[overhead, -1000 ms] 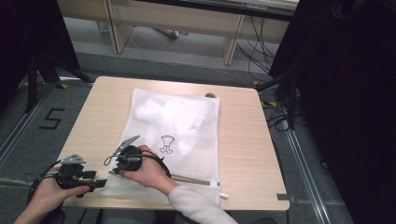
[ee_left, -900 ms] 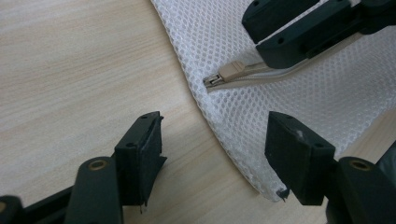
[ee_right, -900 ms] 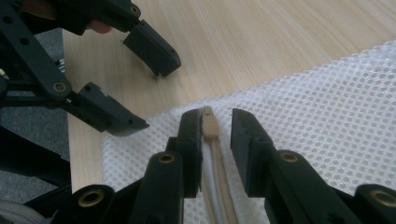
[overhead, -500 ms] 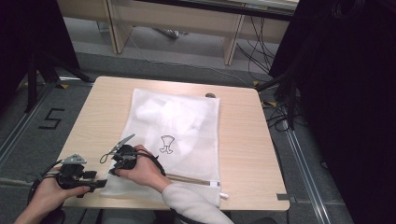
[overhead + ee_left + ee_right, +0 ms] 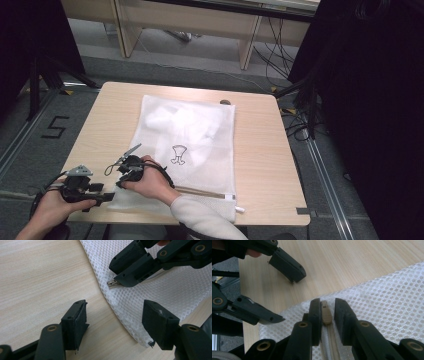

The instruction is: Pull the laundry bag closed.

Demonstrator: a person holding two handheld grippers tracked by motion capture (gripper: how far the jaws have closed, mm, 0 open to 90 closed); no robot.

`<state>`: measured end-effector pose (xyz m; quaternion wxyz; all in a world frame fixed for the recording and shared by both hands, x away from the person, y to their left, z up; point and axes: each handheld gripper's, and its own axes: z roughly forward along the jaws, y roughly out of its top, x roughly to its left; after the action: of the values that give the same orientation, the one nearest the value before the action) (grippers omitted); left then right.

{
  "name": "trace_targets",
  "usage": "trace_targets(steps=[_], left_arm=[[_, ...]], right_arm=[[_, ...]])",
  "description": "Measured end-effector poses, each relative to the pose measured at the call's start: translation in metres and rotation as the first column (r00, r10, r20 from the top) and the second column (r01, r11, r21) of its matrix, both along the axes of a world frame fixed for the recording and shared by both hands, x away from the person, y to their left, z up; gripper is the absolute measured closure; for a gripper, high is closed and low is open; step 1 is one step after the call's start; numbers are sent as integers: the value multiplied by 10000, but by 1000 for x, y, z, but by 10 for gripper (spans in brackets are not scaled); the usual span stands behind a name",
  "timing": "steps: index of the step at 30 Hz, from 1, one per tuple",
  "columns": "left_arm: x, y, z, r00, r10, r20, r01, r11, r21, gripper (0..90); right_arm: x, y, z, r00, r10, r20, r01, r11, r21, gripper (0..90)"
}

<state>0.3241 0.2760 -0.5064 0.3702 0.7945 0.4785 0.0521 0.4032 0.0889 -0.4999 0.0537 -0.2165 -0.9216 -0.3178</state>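
Now, nearest to the person, the left tool waits at the front left of the worktop, its jaws spread wide and empty; in the left gripper view they stand on both sides of the rounded near corner of the white mesh laundry bag, one over bare wood, the other over the mesh edge. Just beyond it the right tool has its jaws drawn close around the beige zipper pull, and in the left gripper view a small metal tab sticks out from its tips, so I judge it is gripping the pull. The zipper runs along the near short edge of the bag, from this left corner to the right end, across the person's front. The coming move is probably a pull along this line toward the right, while the left tool pins the corner. To the right the worktop is free. Farther away the bag lies flat toward the far edge, with pale contents inside and a small black figure printed on it.
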Motion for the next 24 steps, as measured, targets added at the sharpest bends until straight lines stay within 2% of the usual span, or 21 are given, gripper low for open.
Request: trace_targets(steps=[1,2,11,12,13,14,15,16,18,20,23,24], left_arm=[[0,0,0,10000,0,0,0,10000,0,359],[0,0,0,10000,-1,2,1,10000,-3,359],[0,0,1,10000,-38,-79,38,10000,17,363],[0,0,0,10000,-15,-36,15,10000,-22,364],[1,0,0,10000,-39,-50,39,10000,-19,367],[1,0,0,10000,-39,-50,39,10000,-19,368],[1,0,0,10000,-38,-41,38,10000,-7,368],[1,0,0,10000,-35,-48,35,10000,-19,369],[1,0,1,10000,2,-67,-2,10000,-67,372],[1,0,2,9995,-111,-289,110,9999,-47,379],[2,-3,1,9998,44,-194,-48,9998,-199,387],[2,-3,2,9996,-83,-277,78,9998,-171,390]], right_arm=[[0,0,0,10000,0,0,0,10000,0,784],[1,1,0,9994,312,135,-312,9995,-7,810],[0,2,2,9983,527,266,-526,9986,-64,818],[-2,2,3,9990,410,160,-407,9990,-168,819],[-1,1,5,9978,548,383,-545,9985,-98,819],[-1,1,5,9978,548,383,-545,9985,-98,819],[-3,1,7,9988,443,212,-442,9990,-70,819],[-1,1,8,9975,528,465,-523,9986,-104,819],[-1,1,12,9969,611,487,-606,9981,-129,819],[-2,1,16,9970,624,458,-620,9980,-101,819],[-2,0,20,9961,659,595,-655,9978,-89,820],[-2,0,22,9953,718,644,-718,9974,-19,820]])
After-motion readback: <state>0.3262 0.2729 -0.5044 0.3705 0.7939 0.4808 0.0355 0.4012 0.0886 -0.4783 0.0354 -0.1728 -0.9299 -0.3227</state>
